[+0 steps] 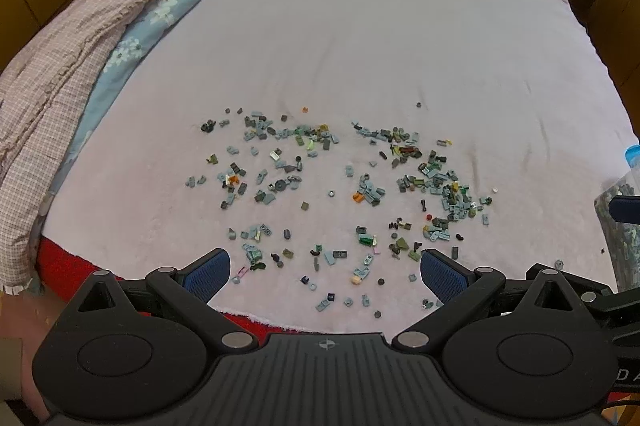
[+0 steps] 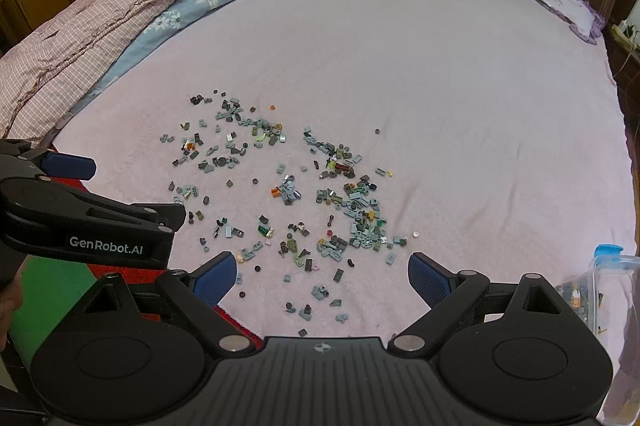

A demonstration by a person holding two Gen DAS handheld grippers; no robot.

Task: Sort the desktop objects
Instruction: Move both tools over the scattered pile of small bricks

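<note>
Both grippers hover at the near edge of the pink bedsheet [image 1: 360, 26] — left gripper [image 1: 325, 272] and right gripper [image 2: 321, 276] with fingers spread apart, holding nothing. Small toy bricks [image 1: 344, 186] lie scattered ahead; a clear plastic container [image 2: 612, 290] sits near right.

Both grippers, left gripper [image 1: 325, 272] and right gripper [image 2: 320, 276], are matte black with blue textured finger pads [image 1: 208, 276], silver pivot screws and ribbed bases (side reads "GenRobot.AI").
</note>
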